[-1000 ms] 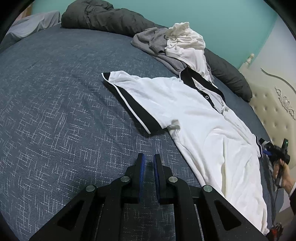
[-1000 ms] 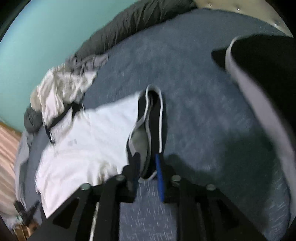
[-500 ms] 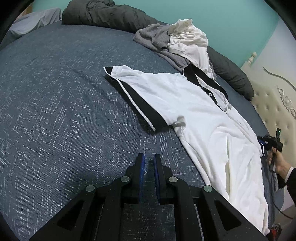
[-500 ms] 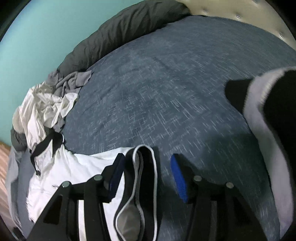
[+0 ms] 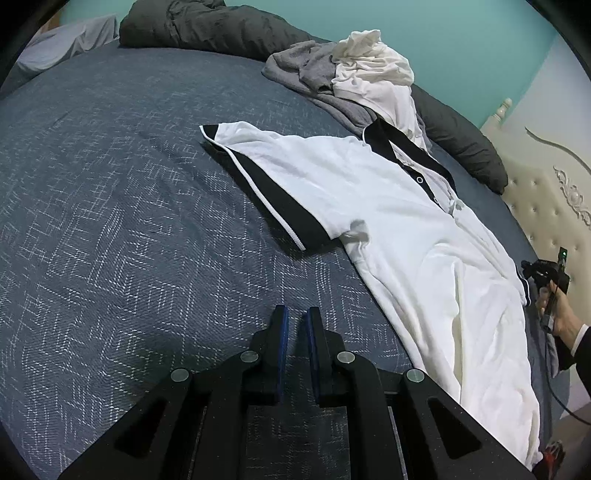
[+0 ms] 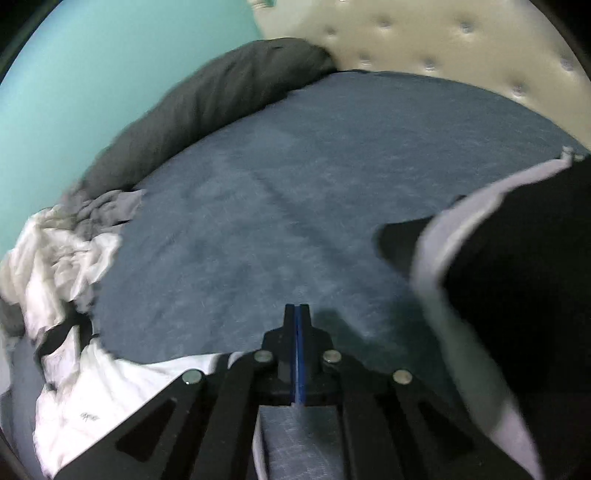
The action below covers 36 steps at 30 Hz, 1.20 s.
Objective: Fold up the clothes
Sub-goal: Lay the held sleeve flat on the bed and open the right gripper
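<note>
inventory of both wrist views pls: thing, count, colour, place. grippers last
polo shirt: 1, white with black collar and sleeve panels, spread flat on the bed, right of centre
clothes pile: 1 heap, grey and white garments, far side of the bed beyond the shirt collar
duvet: 1, dark grey, bunched along the bed's far edge
bedspread: 1, blue-grey weave, covers the bed
headboard: 1, cream, tufted, right edge
wall: teal, behind the bed
black-and-white fabric: 1, blurred, close to the right wrist lens; cannot tell what it is
hand: 1, dark sleeve, holding the right gripper at the shirt's far sleeve
left gripper: black, blue pads, jaws slightly apart, empty, above the bedspread
right gripper: black, blue pads, jaws closed, empty
</note>
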Available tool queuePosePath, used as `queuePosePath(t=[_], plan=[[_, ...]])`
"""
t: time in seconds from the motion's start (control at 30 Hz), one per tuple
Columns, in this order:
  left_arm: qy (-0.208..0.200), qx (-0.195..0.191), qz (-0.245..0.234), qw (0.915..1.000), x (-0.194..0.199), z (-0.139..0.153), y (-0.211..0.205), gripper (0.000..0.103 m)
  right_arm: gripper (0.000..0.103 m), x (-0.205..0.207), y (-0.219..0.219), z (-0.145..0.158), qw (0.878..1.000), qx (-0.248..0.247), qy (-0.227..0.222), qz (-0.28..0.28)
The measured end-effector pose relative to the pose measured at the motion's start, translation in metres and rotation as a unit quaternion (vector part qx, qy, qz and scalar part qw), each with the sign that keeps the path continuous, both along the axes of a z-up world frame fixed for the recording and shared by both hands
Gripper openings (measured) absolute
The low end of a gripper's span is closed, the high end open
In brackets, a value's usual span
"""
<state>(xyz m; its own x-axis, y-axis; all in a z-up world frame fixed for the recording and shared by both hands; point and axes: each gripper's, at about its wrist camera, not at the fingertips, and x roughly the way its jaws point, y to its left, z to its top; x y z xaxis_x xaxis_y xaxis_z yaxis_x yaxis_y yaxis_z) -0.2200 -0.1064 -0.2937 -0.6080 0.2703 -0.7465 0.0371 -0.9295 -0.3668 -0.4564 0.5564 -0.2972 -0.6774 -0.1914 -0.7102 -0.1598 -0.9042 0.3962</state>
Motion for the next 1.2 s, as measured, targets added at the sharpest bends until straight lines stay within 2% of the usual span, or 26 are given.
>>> queuePosePath(t=[0.07, 0.1, 0.13, 0.27, 0.3, 0.33, 0.37, 0.43, 0.5, 0.53, 0.63, 0.73, 0.97, 1.07, 1.1, 1.2], plan=[[0.0, 0.001, 0.0, 1.0, 0.0, 0.0, 0.0, 0.011, 0.01, -0.002, -0.01, -0.005, 1.0, 0.001, -0.011, 0.023], [0.0, 0.002, 0.0, 1.0, -0.001, 0.0, 0.0, 0.011, 0.035, -0.001, -0.011, -0.007, 1.0, 0.004, -0.015, 0.027], [0.0, 0.002, 0.0, 1.0, -0.001, 0.0, 0.0, 0.011, 0.055, 0.0, -0.012, -0.01, 0.999, 0.0, -0.017, 0.028], [0.001, 0.002, 0.0, 1.0, -0.001, -0.001, 0.0, 0.011, 0.055, 0.0, -0.02, -0.019, 0.998, -0.007, -0.027, 0.053], [0.001, 0.001, 0.0, 1.0, -0.001, -0.002, 0.0, 0.011, 0.052, 0.001, -0.023, -0.018, 0.998, 0.002, -0.029, 0.061], [0.0, 0.001, 0.0, 1.0, -0.001, -0.002, 0.0, 0.011, 0.038, 0.0, -0.03, -0.018, 0.997, 0.012, -0.032, 0.072], [-0.001, 0.001, 0.0, 1.0, -0.001, -0.003, 0.001, 0.011, 0.032, -0.001, -0.037, -0.019, 0.996, 0.022, -0.034, 0.084], [-0.001, 0.001, 0.001, 1.0, -0.001, -0.003, 0.001, 0.011, 0.012, -0.004, -0.046, -0.02, 0.995, 0.036, -0.038, 0.084], [-0.001, 0.001, 0.001, 1.0, -0.001, -0.003, 0.001, 0.011, 0.003, -0.002, -0.046, -0.016, 0.996, 0.046, -0.027, 0.077], [-0.001, 0.001, 0.001, 1.0, 0.0, -0.002, 0.001, 0.011, 0.002, 0.001, -0.044, -0.012, 0.996, 0.054, -0.018, 0.068], [-0.001, 0.001, 0.001, 1.0, 0.0, -0.002, 0.001, 0.011, 0.002, 0.01, -0.032, 0.001, 0.997, 0.075, 0.011, 0.021], [-0.001, 0.001, 0.001, 1.0, 0.0, -0.002, 0.0, 0.011, 0.002, 0.01, -0.02, 0.0, 0.996, 0.082, 0.0, -0.02], [0.001, 0.003, 0.003, 1.0, 0.004, 0.0, -0.004, 0.011, 0.004, -0.006, -0.027, -0.02, 0.996, 0.068, -0.043, -0.025], [0.004, 0.008, 0.009, 0.9999, 0.005, 0.003, -0.006, 0.011, 0.022, 0.001, -0.026, -0.015, 0.996, 0.071, -0.04, -0.035], [0.005, 0.01, 0.01, 0.9999, 0.006, 0.004, -0.007, 0.012, 0.034, 0.004, -0.025, -0.012, 0.996, 0.077, -0.038, -0.04], [0.009, 0.016, 0.016, 0.9997, 0.007, 0.008, -0.01, 0.026, 0.04, 0.032, -0.023, -0.003, 0.997, 0.046, -0.024, -0.051]])
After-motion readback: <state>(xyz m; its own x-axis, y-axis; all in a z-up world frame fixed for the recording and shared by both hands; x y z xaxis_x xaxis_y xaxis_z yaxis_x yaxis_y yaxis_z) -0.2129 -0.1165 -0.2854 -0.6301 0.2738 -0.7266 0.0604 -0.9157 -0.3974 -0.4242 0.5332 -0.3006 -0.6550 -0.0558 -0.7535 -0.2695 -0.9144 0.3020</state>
